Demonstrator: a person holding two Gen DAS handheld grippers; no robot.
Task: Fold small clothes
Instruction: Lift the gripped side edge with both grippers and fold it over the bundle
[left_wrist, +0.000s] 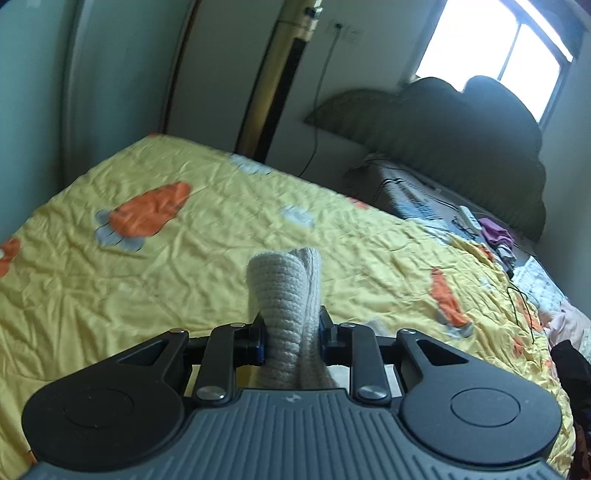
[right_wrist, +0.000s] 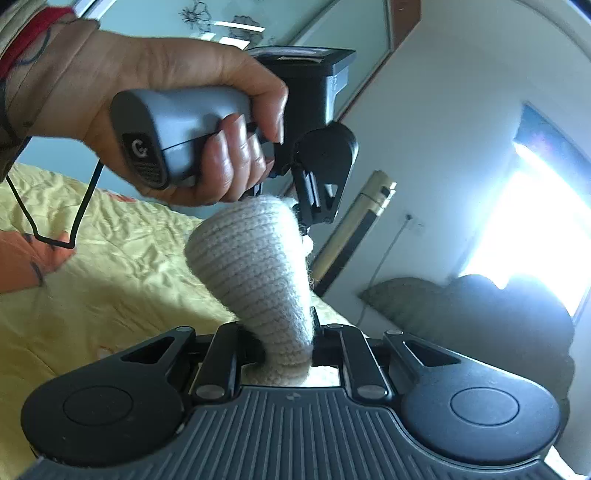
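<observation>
A cream ribbed knitted garment (left_wrist: 284, 295) is bunched between the jaws of my left gripper (left_wrist: 291, 339), which is shut on it and holds it above the yellow bedspread (left_wrist: 184, 258). In the right wrist view the same knit (right_wrist: 255, 280) stretches from my right gripper (right_wrist: 288, 350), shut on one end, up to the left gripper (right_wrist: 310, 218), held by a hand (right_wrist: 166, 92) just ahead. The cloth hangs in the air between the two grippers. Its full shape is hidden.
The bed has a yellow quilt with orange carrot patterns (left_wrist: 147, 214). A dark green headboard (left_wrist: 461, 147) and a bright window (left_wrist: 498, 48) stand at the far end. Clothes, a remote and cables (left_wrist: 491, 236) lie at the bed's right side. A wardrobe (left_wrist: 92, 74) stands left.
</observation>
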